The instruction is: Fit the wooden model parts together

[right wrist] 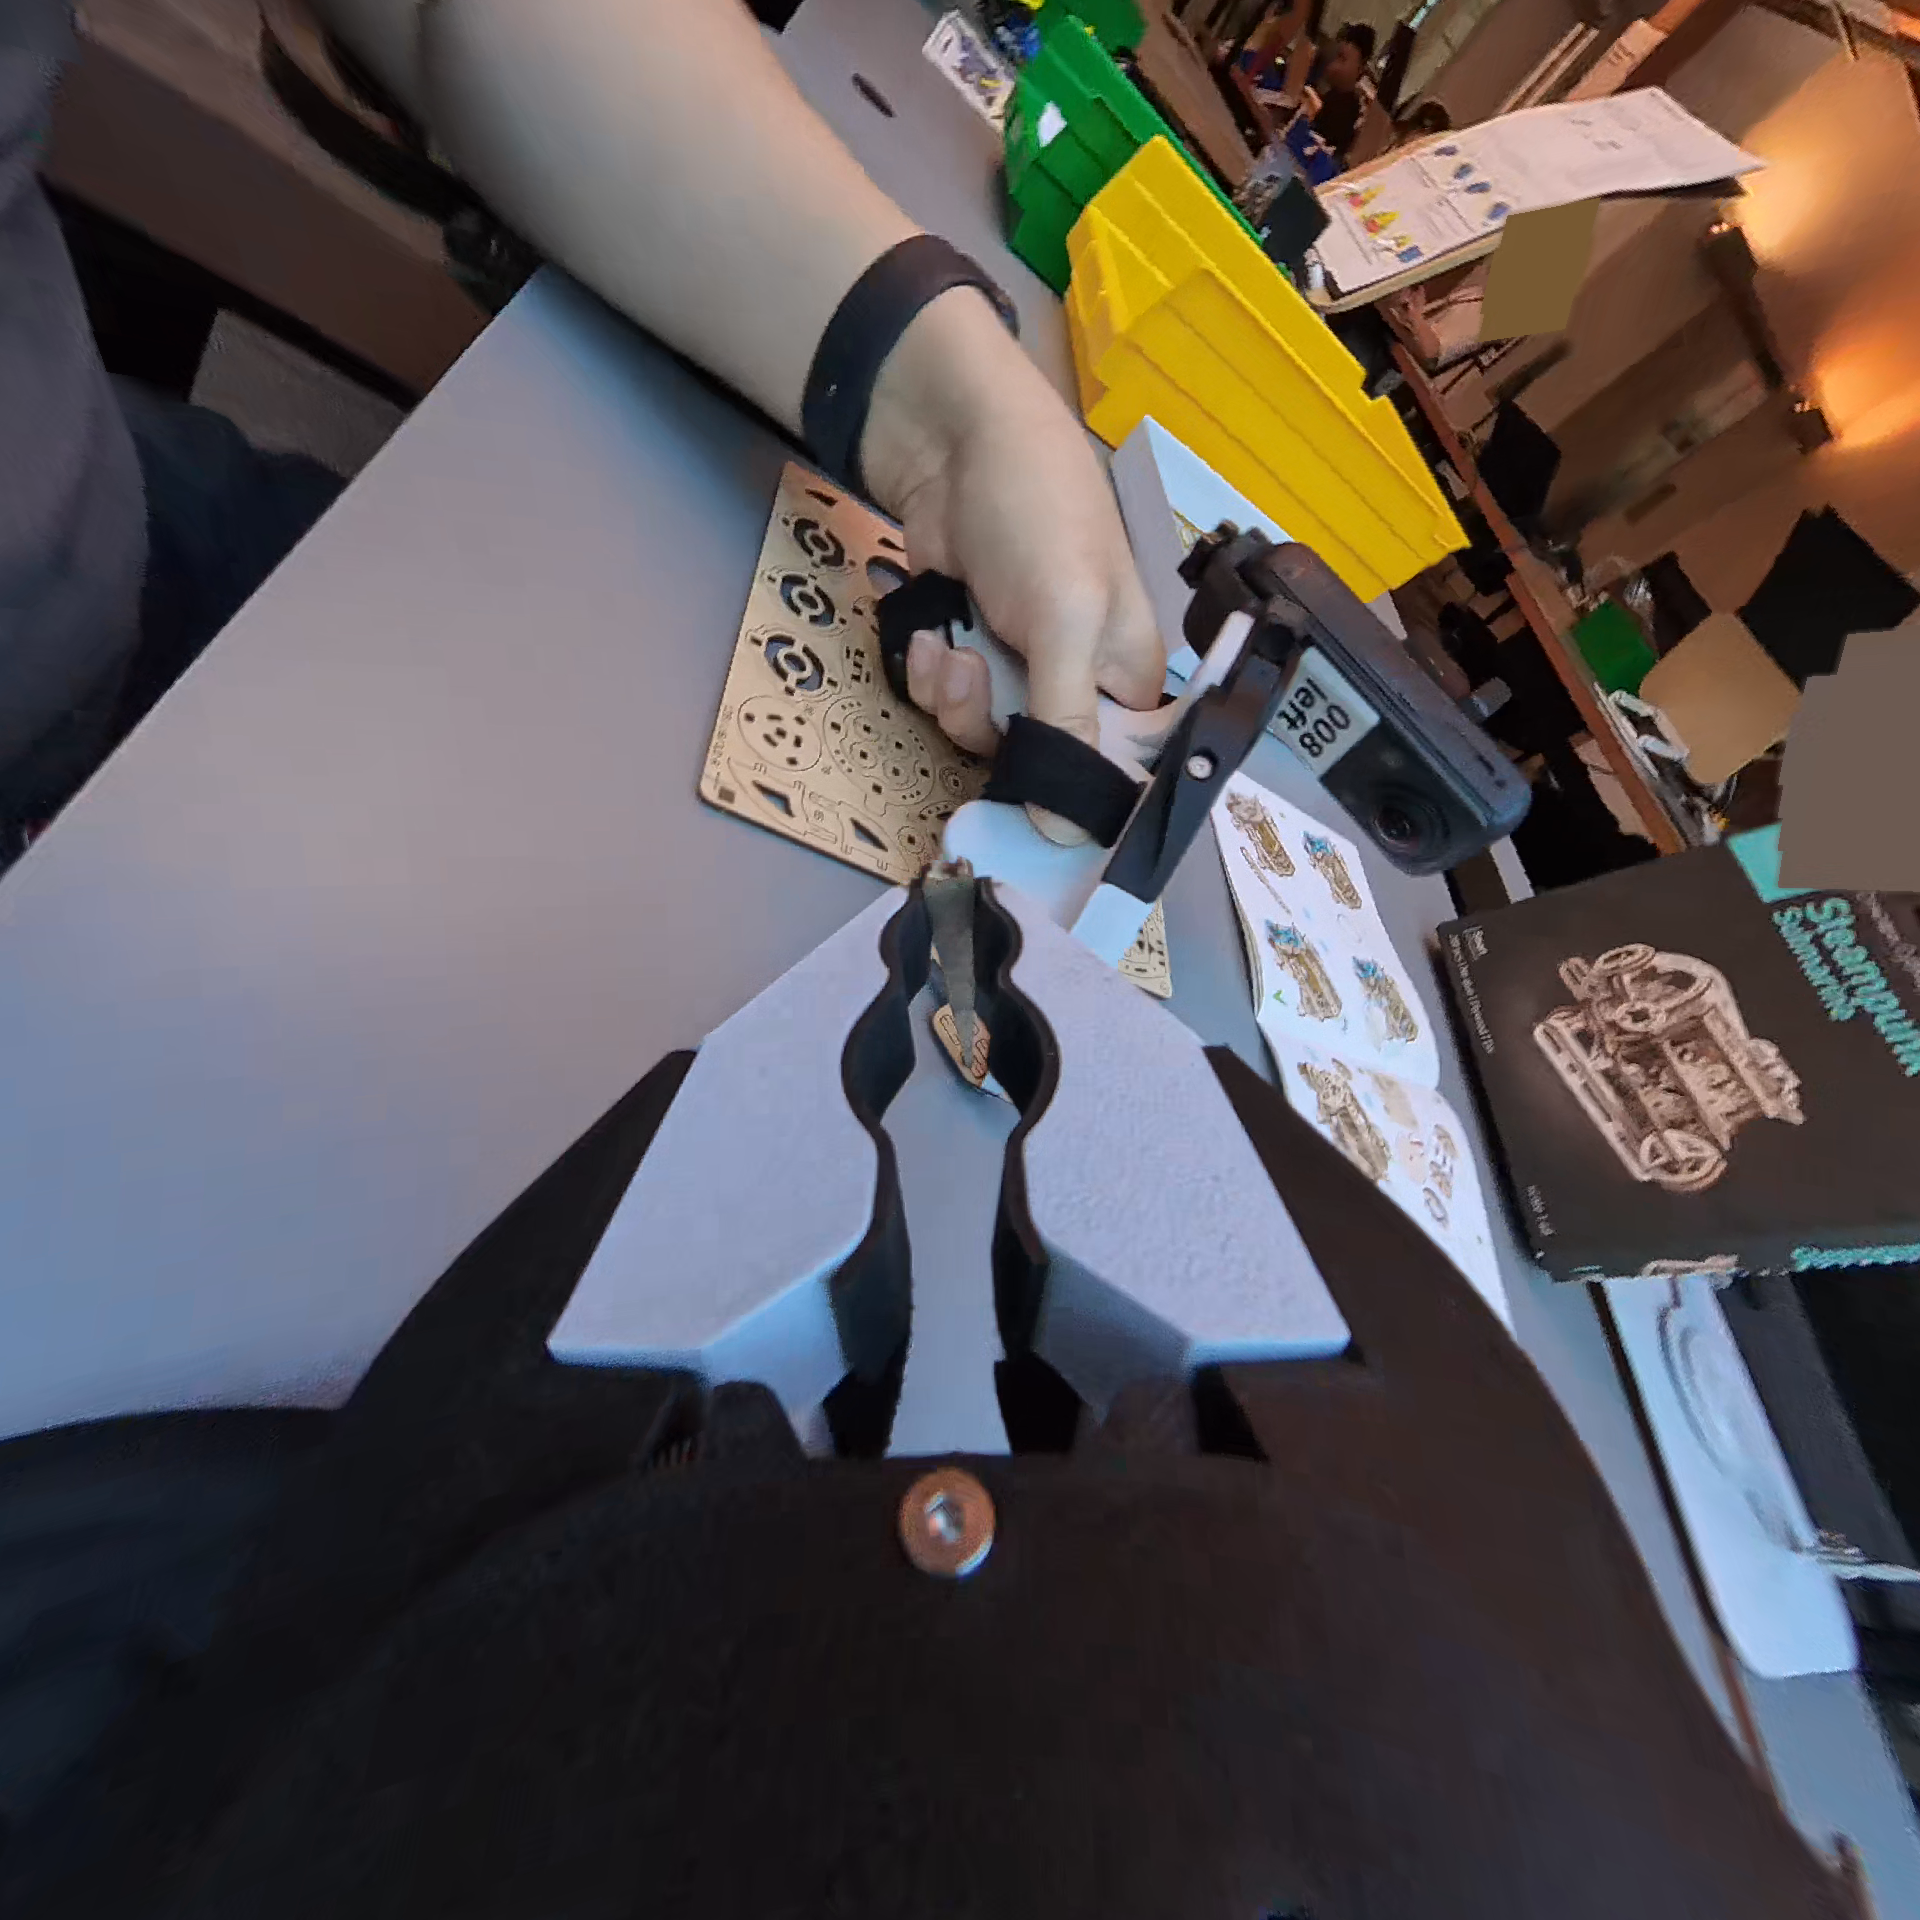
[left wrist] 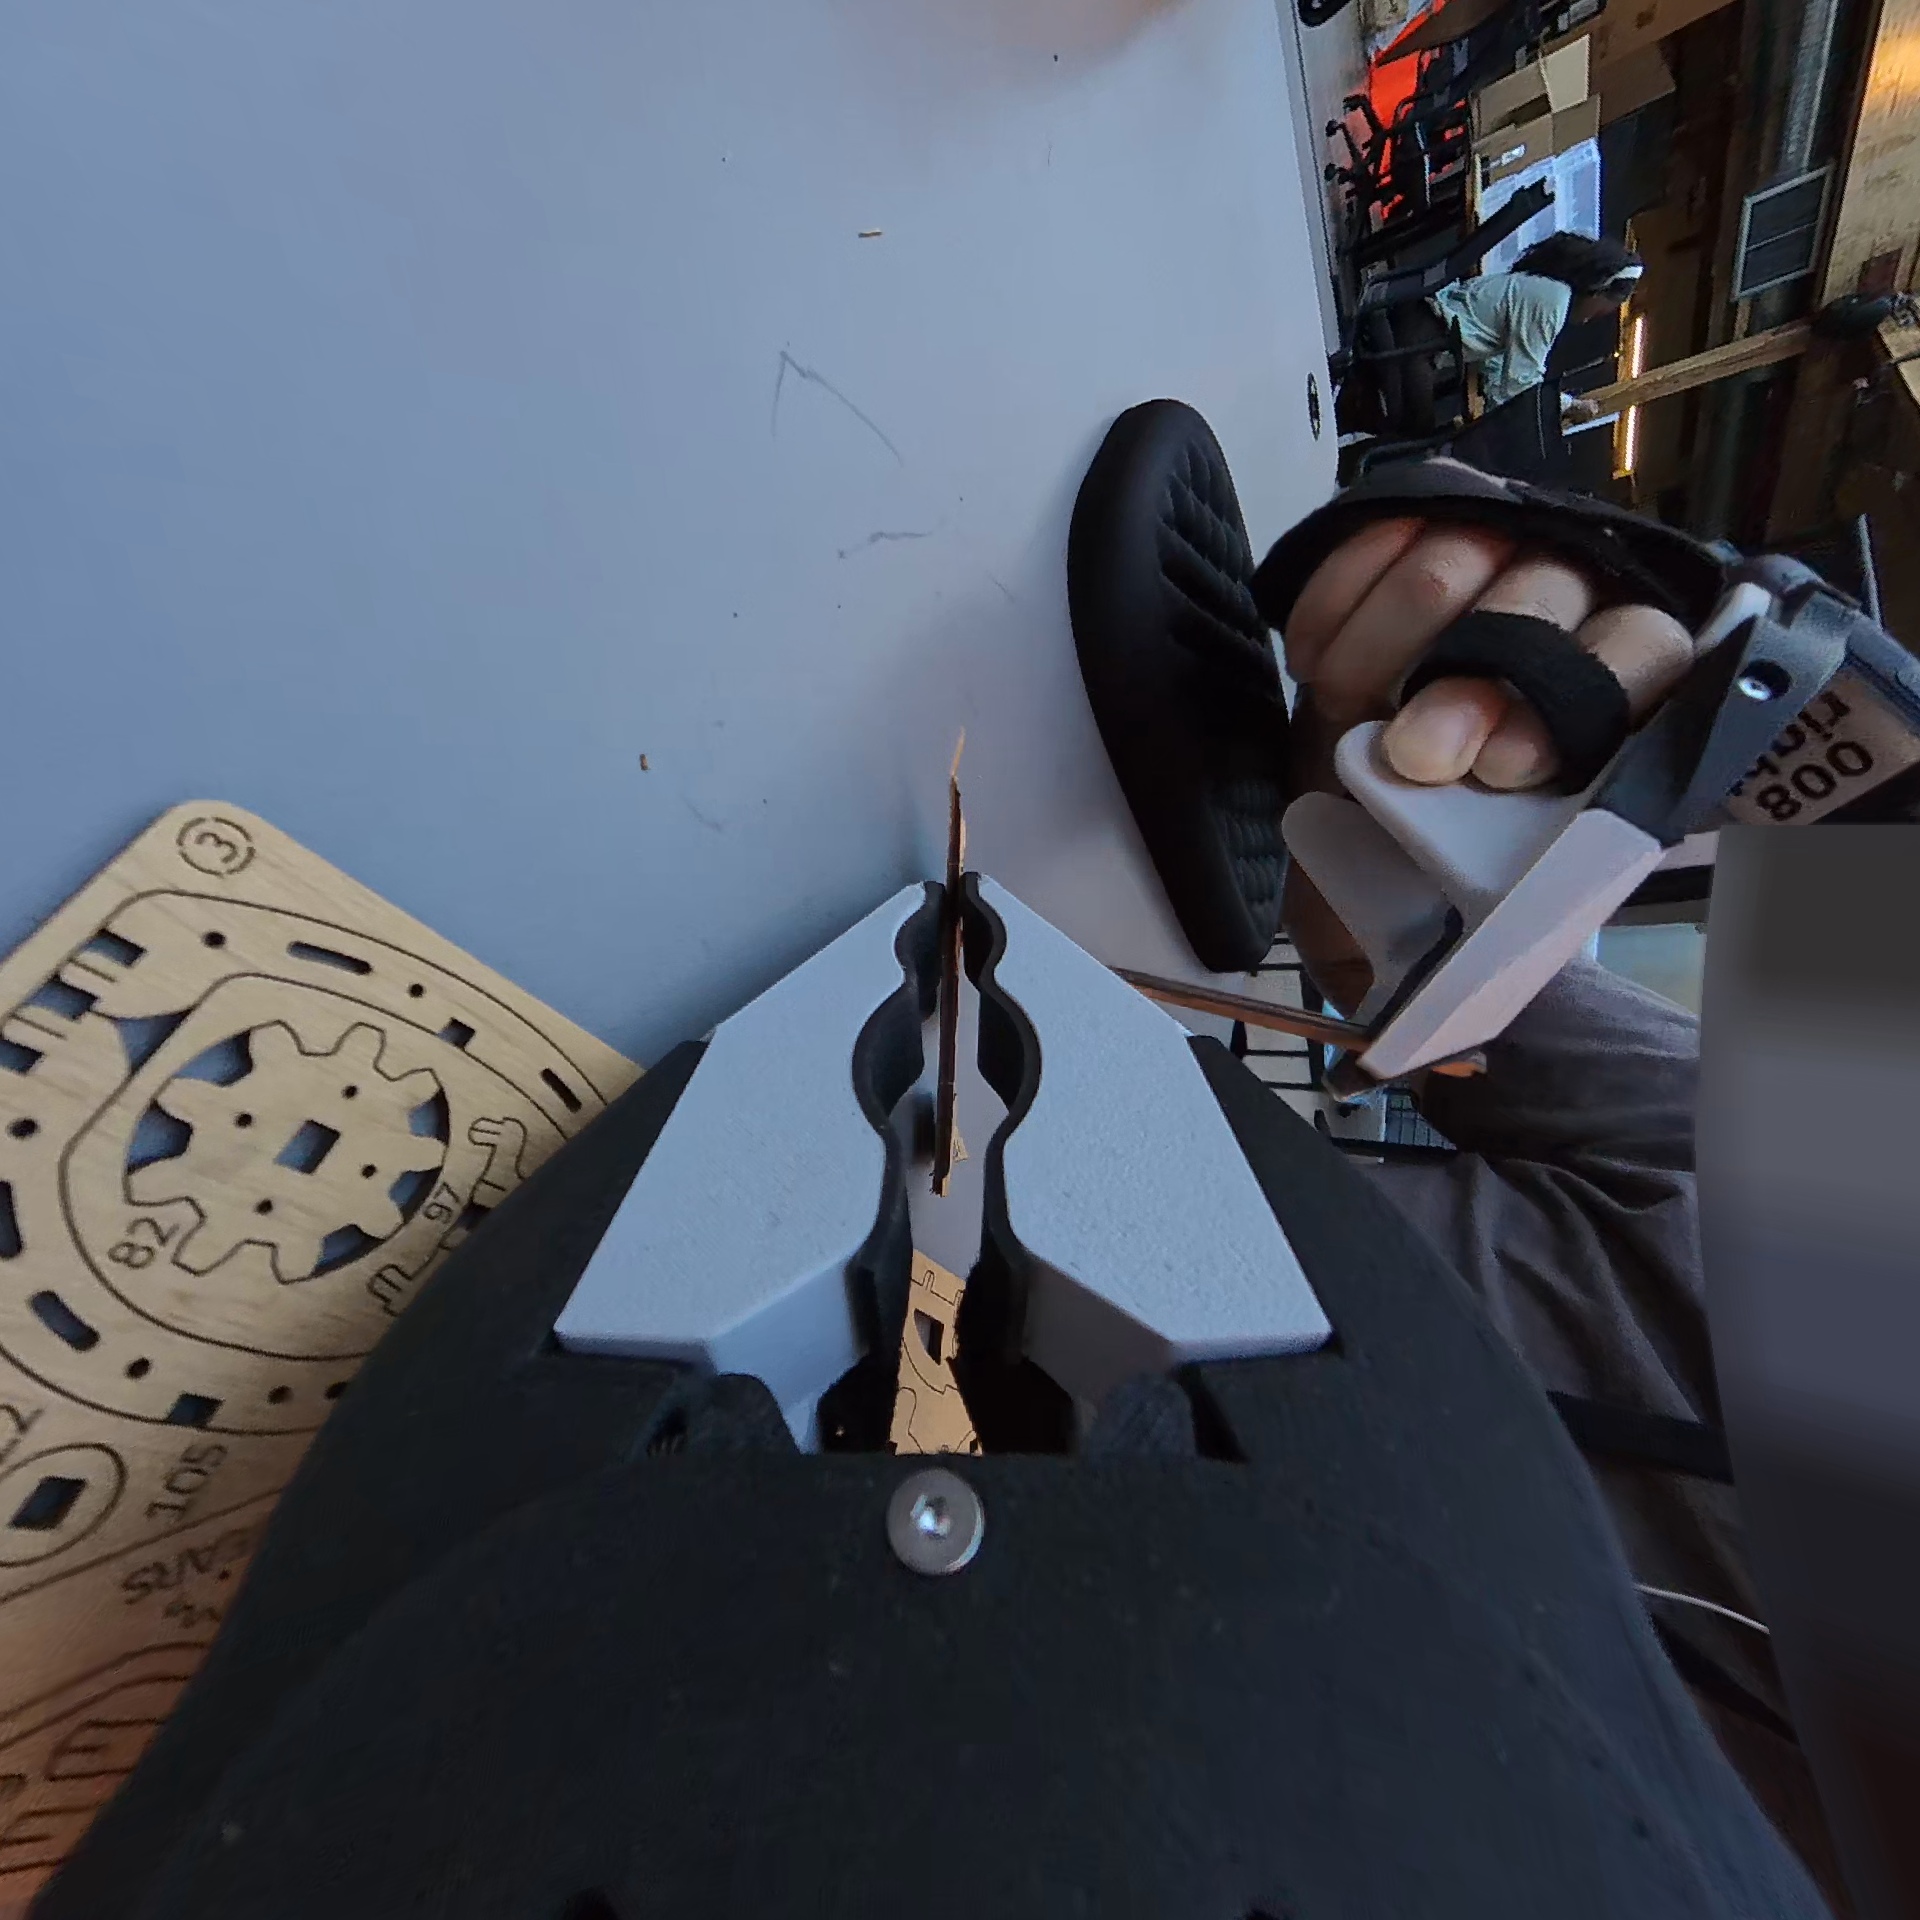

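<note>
My left gripper (left wrist: pixel 953 888) is shut on a thin wooden part (left wrist: pixel 949 997), seen edge-on and sticking up past the fingertips. My right gripper (right wrist: pixel 951 883) is shut on another thin wooden part (right wrist: pixel 958 966), also seen edge-on. In the left wrist view the right gripper (left wrist: pixel 1382 1049) is to the right, its flat wooden part (left wrist: pixel 1236 1006) pointing towards my left fingers. In the right wrist view the left gripper (right wrist: pixel 1112 914) is just beyond my tips, held by a hand (right wrist: pixel 997 540), with a wooden piece (right wrist: pixel 1148 951) at its fingers. The two parts are close together above the grey table (right wrist: pixel 416 831).
A laser-cut wooden sheet (left wrist: pixel 208 1143) lies on the table and also shows in the right wrist view (right wrist: pixel 810 717). A black oval pad (left wrist: pixel 1174 675) sits at the table edge. An open instruction booklet (right wrist: pixel 1330 987), a black box (right wrist: pixel 1683 1070) and yellow bins (right wrist: pixel 1247 353) lie to the right. Across from one pair of fingers to the other is roughly 8 cm.
</note>
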